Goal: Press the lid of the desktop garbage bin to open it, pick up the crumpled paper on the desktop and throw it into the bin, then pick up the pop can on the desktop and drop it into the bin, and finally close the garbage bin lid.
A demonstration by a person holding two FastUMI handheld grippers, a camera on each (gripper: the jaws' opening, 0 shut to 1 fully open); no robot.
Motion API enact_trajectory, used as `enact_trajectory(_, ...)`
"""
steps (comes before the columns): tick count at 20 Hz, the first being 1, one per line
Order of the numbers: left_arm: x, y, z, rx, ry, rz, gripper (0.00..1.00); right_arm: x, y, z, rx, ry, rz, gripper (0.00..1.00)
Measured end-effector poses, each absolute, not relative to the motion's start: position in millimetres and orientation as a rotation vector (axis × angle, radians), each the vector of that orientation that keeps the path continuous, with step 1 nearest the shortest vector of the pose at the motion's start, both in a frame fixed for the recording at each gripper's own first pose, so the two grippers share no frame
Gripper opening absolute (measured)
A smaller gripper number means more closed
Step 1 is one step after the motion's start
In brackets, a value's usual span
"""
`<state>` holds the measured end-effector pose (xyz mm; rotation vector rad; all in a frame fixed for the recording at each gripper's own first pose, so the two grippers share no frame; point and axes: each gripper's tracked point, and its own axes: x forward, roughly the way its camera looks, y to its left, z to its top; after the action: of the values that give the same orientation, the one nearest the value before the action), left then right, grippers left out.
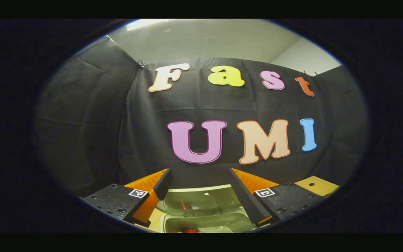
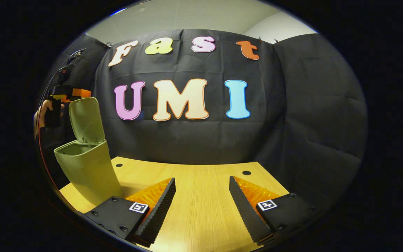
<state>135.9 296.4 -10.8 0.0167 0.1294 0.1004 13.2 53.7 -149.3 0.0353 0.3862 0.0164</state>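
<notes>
The olive-green garbage bin point(image 2: 89, 175) stands at the table's left with its lid point(image 2: 86, 120) swung up and open. A hand holds my left gripper point(image 2: 61, 94) above and behind that lid. In the left gripper view I look down over the raised lid point(image 1: 201, 199) into the bin's mouth point(image 1: 201, 222), where a small red thing point(image 1: 191, 230), perhaps the pop can, shows at the bottom edge. My left gripper point(image 1: 199, 171) is open with nothing between its fingers. My right gripper point(image 2: 202, 179) hangs open and empty over the table, to the right of the bin.
The wooden table point(image 2: 201, 217) has small dark holes point(image 2: 246, 173) near its back edge. Black cloth walls close the booth behind and on both sides. A corner of the table point(image 1: 315, 185) shows right of the left gripper.
</notes>
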Motion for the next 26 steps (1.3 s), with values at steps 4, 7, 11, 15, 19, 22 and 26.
enact_trajectory(4,108,288,-17,0.023,0.158,0.114,0.95,20,62,-146,0.025,0.377,0.071,0.97)
enact_trajectory(7,88,281,-28,0.007,0.191,0.127,0.96,22,70,-141,0.019,0.367,0.116,0.94)
enact_trajectory(11,57,274,-48,-0.017,0.236,0.146,0.96,24,77,-135,0.015,0.358,0.169,0.96)
enact_trajectory(15,34,267,-75,-0.052,0.292,0.161,0.96,24,82,-133,0.004,0.358,0.213,0.94)
enact_trajectory(19,15,256,-111,-0.092,0.354,0.167,0.94,24,84,-133,-0.034,0.357,0.241,0.97)
enact_trajectory(22,9,256,-132,-0.063,0.385,0.183,0.93,24,87,-130,-0.031,0.356,0.260,0.99)
enact_trajectory(26,4,254,-149,-0.056,0.425,0.191,0.94,23,89,-131,-0.035,0.373,0.283,0.98)
